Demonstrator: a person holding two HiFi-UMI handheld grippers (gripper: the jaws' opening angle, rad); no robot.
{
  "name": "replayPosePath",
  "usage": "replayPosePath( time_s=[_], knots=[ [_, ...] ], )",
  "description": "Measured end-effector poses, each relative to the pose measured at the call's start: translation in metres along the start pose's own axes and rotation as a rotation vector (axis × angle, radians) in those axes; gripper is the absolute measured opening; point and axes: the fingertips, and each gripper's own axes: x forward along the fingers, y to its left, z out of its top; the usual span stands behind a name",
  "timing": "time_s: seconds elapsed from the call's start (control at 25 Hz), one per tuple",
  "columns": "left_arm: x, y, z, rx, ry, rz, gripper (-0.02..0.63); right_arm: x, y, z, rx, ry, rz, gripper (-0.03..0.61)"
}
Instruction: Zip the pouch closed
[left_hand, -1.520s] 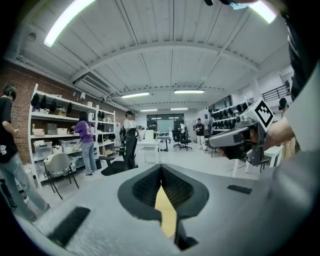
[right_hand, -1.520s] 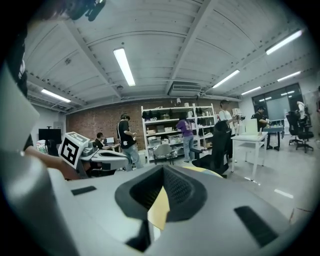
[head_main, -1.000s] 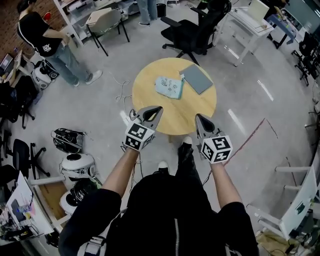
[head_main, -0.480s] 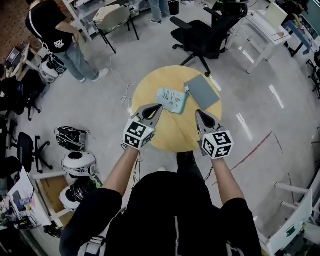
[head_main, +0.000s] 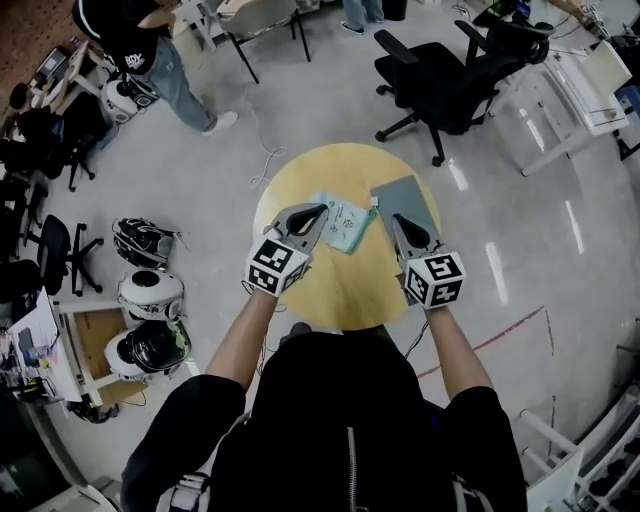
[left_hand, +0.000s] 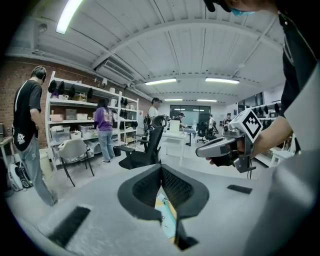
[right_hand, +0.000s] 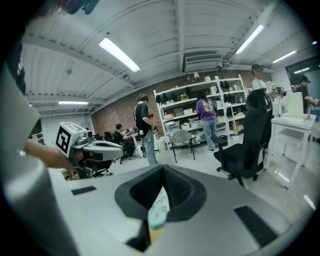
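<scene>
A grey glossy floor (head_main: 330, 100) reflects the lights. A round wooden table (head_main: 345, 288) stands mid-room, with a black office chair (head_main: 450, 75) beyond it. White shelves (right_hand: 175, 107) line a brick wall (right_hand: 110, 120). Strip lights (right_hand: 120, 55) run along the white ribbed ceiling (left_hand: 200, 45).

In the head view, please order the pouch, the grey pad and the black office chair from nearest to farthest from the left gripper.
1. Pouch, on the table right beside the left gripper.
2. Grey pad, farther right on the table.
3. Black office chair, on the floor beyond the table.
</scene>
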Motion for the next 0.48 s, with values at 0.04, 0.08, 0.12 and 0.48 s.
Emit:
replayPosePath(
  time_s=[0.04,0.08,0.12,0.48],
  knots=[
    [0.005,0.001,-0.001,-0.008,0.005,0.011,0.006,0.006,-0.007,-0.001,-0.008,0.016,0.016,0.003],
    [0.010,0.002,-0.003,-0.016,0.011,0.020,0.006,0.012,-0.013,-0.003,-0.016,0.031,0.032,0.003],
    [0.014,0.003,-0.005,-0.024,0.017,0.027,0.006,0.018,-0.019,-0.004,-0.025,0.045,0.045,0.003],
    [0.038,0.011,-0.027,-0.060,0.067,0.041,0.006,0.059,-0.049,-0.034,-0.050,0.158,0.098,0.003]
  ],
)
